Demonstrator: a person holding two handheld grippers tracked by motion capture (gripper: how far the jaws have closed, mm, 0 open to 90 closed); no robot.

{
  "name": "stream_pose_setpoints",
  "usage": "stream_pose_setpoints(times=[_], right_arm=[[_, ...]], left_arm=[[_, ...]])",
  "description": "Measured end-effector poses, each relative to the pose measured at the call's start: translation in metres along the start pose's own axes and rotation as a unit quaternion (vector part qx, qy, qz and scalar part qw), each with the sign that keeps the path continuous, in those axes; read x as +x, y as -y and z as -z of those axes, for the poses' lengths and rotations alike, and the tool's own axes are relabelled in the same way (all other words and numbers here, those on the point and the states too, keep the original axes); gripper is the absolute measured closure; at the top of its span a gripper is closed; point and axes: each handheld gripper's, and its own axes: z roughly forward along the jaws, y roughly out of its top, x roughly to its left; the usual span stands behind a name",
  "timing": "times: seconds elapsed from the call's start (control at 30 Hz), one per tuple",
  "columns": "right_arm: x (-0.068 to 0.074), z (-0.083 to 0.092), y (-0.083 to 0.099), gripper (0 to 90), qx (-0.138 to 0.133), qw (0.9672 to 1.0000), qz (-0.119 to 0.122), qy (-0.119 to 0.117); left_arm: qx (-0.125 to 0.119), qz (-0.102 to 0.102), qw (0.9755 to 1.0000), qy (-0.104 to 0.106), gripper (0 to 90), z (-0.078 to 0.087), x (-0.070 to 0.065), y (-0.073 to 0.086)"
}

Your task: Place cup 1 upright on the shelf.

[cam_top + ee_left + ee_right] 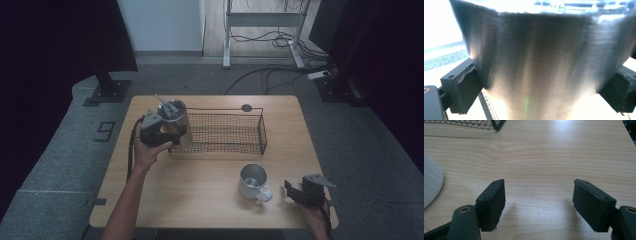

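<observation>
The left hand-held gripper (pixel 167 131) is pinching a tall steel cup (pixel 174 120), with one black pad pressing on each side of the cup's brushed metal wall. In the left gripper view, the steel cup (pixel 541 62) is widening upward between the two pads (pixel 465 85). In the high view, the left hand (pixel 147 150) is holding this cup upright at the left end of a black wire basket (pixel 235 131), near the far left part of the tabletop (pixel 200 190). Whether the cup is standing inside the basket or just beside its end wall is not clear. A thin rod-like thing (pixel 161 100) is sticking up and out of the cup's mouth toward the far left.

The right hand-held gripper (pixel 295 192) is lying low over the near right corner of the tabletop, its jaws spread wide with nothing between them. In the right gripper view, the two pads (pixel 492 202) are standing well apart above bare wood grain.

A second metal mug (pixel 253 181) with a handle is sitting upright and empty on the tabletop, just to the left of the right hand-held gripper and in front of the basket, apart from both.
</observation>
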Motion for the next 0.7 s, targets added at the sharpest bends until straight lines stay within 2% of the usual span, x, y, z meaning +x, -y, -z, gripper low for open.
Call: stream_pose_setpoints(times=[0.7], right_arm=[[-0.001,0.000,0.000,25.8,-0.001,1.0000,-0.001,0.002]], left_arm=[[0.001,0.003,1.0000,0.000,4.4,-0.022,0.005,-0.008]])
